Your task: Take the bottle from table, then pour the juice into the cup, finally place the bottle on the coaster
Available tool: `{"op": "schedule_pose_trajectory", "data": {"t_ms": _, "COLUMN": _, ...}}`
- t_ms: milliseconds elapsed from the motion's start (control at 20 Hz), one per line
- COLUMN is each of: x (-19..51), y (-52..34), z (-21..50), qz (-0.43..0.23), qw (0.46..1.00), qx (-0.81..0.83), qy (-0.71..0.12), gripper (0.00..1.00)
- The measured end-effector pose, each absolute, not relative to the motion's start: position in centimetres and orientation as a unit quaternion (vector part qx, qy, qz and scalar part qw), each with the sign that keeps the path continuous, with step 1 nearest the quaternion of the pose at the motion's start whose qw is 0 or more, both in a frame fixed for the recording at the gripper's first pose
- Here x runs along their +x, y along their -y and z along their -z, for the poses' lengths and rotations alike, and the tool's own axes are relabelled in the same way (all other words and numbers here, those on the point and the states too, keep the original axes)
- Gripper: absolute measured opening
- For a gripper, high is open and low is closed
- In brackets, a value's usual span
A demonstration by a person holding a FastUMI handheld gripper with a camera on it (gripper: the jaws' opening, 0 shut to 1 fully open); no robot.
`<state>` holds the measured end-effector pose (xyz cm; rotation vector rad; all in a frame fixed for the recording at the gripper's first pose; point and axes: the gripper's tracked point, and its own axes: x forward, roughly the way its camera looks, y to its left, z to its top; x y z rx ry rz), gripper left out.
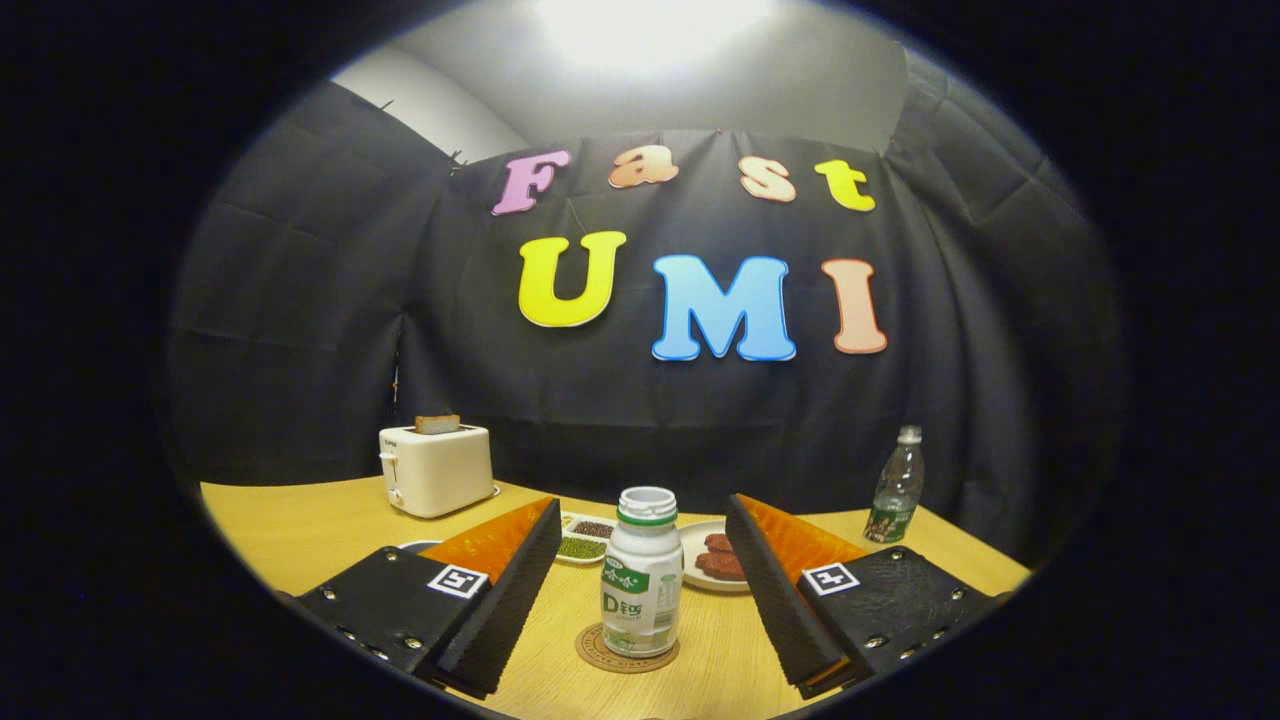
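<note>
Between the spread fingers of gripper (640,610): bottle (641,575), upright, uncapped, standing on coaster (627,649), untouched by either finger; long axis vertical, dead ahead.

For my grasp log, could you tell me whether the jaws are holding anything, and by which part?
Nothing is held. The gripper is open, its jaws clear on either side of the white bottle, which stands upright on the coaster.
</note>
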<state>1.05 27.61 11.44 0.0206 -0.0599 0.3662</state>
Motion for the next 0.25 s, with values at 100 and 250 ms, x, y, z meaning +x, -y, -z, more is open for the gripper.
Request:
{"op": "schedule_pose_trajectory", "data": {"t_ms": 100, "x": -0.1, "y": -27.2, "z": -13.7, "qz": -0.191, "qw": 0.981, "qx": 0.014, "qy": 0.043, "gripper": 0.98}}
{"op": "schedule_pose_trajectory", "data": {"t_ms": 250, "x": -1.1, "y": -25.4, "z": -16.3, "qz": -0.191, "qw": 0.979, "qx": 0.029, "qy": 0.059, "gripper": 0.97}}
